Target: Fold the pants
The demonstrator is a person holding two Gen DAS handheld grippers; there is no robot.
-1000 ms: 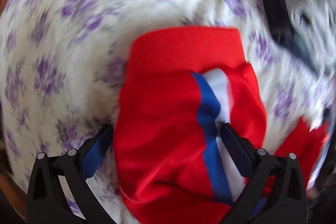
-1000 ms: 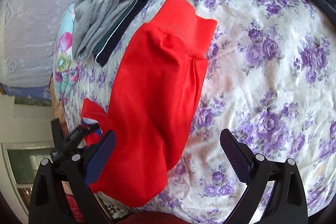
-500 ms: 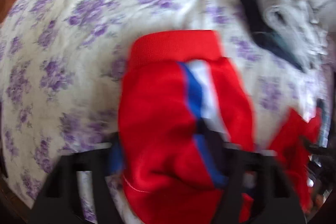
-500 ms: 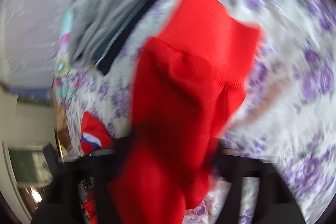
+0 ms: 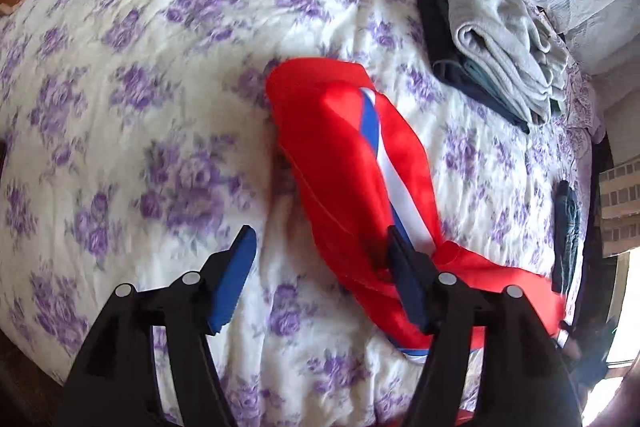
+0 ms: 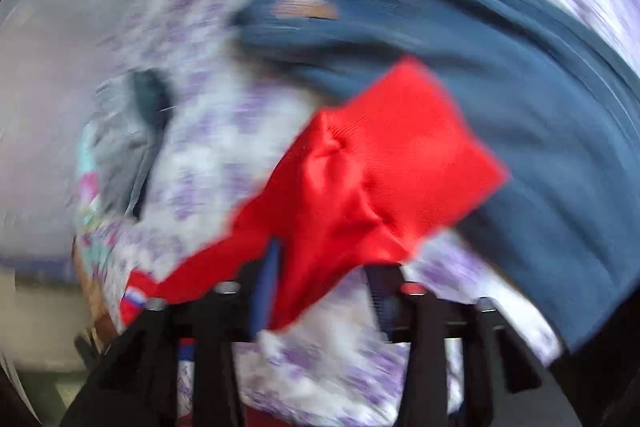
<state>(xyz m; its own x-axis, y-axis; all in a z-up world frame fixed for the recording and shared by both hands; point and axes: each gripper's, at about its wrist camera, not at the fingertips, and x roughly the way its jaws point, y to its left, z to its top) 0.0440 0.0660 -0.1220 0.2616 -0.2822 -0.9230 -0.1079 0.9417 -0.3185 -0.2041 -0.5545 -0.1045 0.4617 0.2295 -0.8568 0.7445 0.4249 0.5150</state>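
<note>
the red pants (image 5: 344, 163), with a blue and white side stripe, lie on the purple-flowered bedspread (image 5: 132, 115). the left gripper (image 5: 320, 279) stands wide open and holds nothing, its right finger resting against the fabric. in the blurred right wrist view, the right gripper (image 6: 320, 287) has red cloth between its fingers; whether it is clamped cannot be told. folded grey clothes (image 5: 500, 39) sit nearby.
</note>
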